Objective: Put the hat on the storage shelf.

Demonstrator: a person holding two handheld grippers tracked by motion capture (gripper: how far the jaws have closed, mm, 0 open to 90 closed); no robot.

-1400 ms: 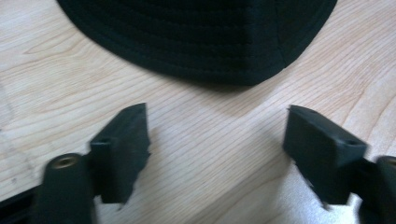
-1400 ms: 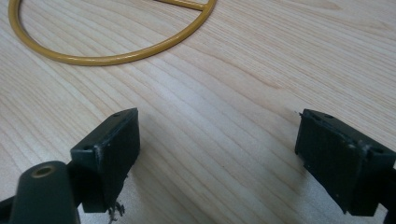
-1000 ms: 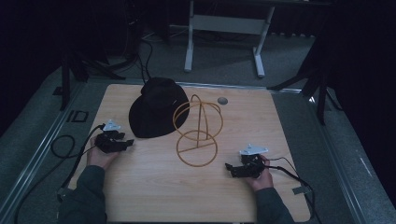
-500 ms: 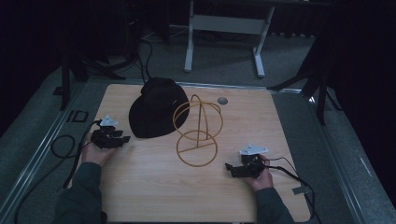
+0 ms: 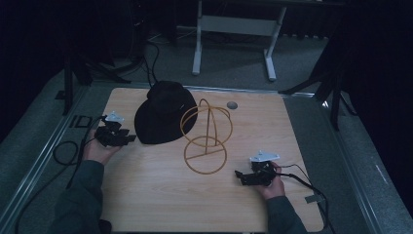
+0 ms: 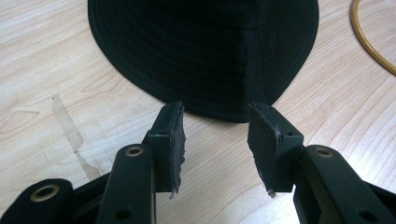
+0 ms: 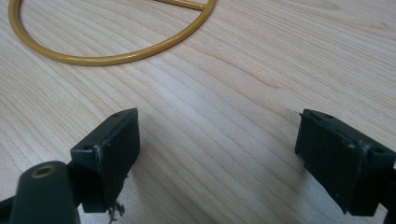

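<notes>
High view: we look down on a pale wooden tabletop (image 5: 160, 204) set on a grey floor, with a white metal frame (image 5: 234, 24) standing beyond its far edge. A black brimmed hat (image 5: 163, 117) lies on the far left part of the tabletop, and just to its right stands a yellow wire stand (image 5: 206, 139), its round base ring flat on the wood and its looped top rising beside the hat's brim. A small grey disc (image 5: 232, 105) sits near the far edge, right of the stand.

We see the left gripper (image 5: 113, 135) held in a hand at the tabletop's left edge, just left of the hat. From the left gripper view, its jaws are parted with nothing between them, their tips just short of the hat's brim (image 6: 205, 56), and a strip of worn tape (image 6: 67, 126) marks the wood at left.

We see the right gripper (image 5: 253, 176) held near the tabletop's near right, a little right of the stand's base ring, its cable (image 5: 302, 178) trailing right. From the right gripper view, its jaws stand wide apart over bare wood, the yellow ring (image 7: 112, 58) lying beyond them.
</notes>
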